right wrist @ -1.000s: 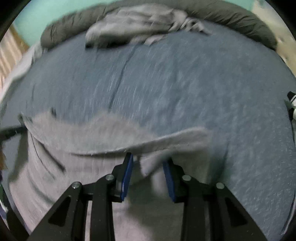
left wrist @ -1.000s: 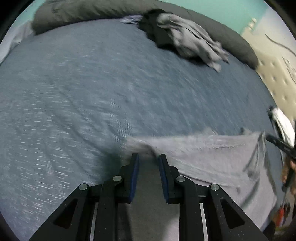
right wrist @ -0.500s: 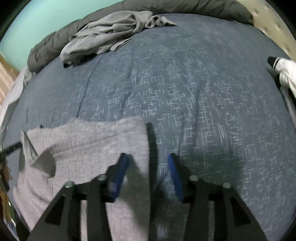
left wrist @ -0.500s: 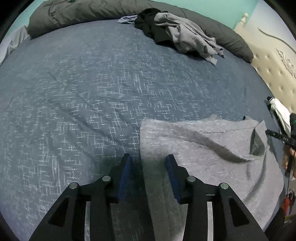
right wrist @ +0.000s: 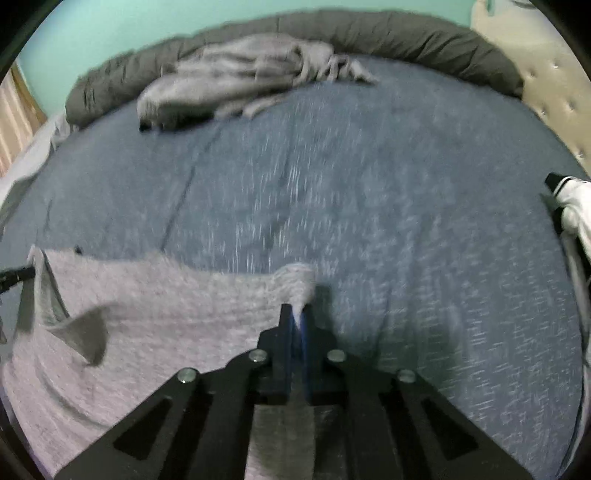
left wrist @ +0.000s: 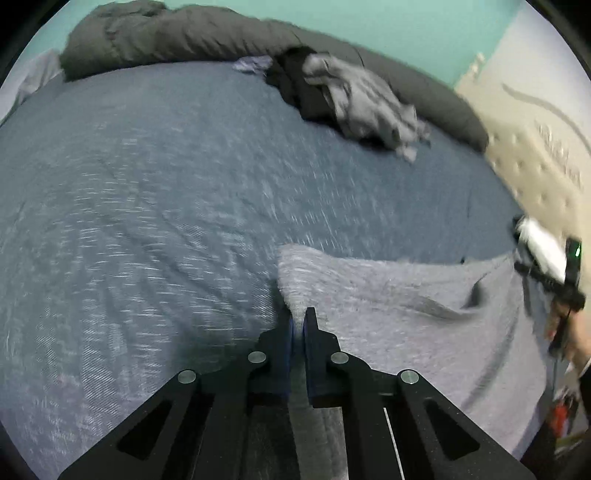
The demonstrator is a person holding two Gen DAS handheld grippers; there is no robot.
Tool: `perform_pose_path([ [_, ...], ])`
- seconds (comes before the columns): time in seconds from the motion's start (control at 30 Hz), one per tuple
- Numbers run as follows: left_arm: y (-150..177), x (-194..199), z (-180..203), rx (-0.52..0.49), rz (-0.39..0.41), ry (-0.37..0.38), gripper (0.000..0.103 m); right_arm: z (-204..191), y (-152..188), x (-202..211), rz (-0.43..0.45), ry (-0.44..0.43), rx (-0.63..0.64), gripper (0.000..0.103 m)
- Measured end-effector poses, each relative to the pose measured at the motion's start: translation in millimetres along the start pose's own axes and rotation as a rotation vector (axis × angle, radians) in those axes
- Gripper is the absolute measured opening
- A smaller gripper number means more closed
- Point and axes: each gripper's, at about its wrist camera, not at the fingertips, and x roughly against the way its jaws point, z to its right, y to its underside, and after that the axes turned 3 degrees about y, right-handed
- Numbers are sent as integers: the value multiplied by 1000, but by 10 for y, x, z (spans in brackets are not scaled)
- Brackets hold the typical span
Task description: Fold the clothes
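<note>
Two corners of one light grey garment (left wrist: 424, 306) are pinched. From the left wrist, the left gripper (left wrist: 298, 323) has its fingers (left wrist: 311, 332) clamped on the near-left corner; beyond them blue bed (left wrist: 166, 184), piled clothes (left wrist: 354, 99), a dark rolled duvet (left wrist: 184, 37), a teal wall. From the right wrist, the right gripper (right wrist: 296, 321) grips the other corner, garment (right wrist: 147, 314) spreading left of its fingers (right wrist: 284, 328).

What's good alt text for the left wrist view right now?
The left gripper is shut on the corner of a grey shirt spread over a blue bedspread. A pile of grey and black clothes lies at the far side, before a dark rolled blanket. The picture is motion-blurred.
</note>
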Motion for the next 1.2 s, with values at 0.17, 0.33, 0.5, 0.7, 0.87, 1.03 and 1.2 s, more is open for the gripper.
perform_pose_path([
  [0.17,-13,-35,-212,131,-12,38,5,197,-73,233,90,1,-73,2],
  [0.33,-24,-267,-161,107,-85,-61,17,161,-130,24,-14,-3,-89,3],
  [0.5,-63,-280,-92,52,-70,-95,36,88,-115,-20,-5,38,-72,23],
  [0.7,-128,-399,-32,-42,-86,-136,35,-103,-73,-176,-47,-24,47,34],
  [0.87,-129,-374,-89,-65,-75,-139,5,-211,-22,-367,-95,59,138,30],
  [1.03,-135,-215,-205,-3,-17,-99,5,-165,-41,-240,-20,99,124,3],
  [1.2,-144,-136,-365,99,25,-44,4,59,-84,37,106,82,12,2],
])
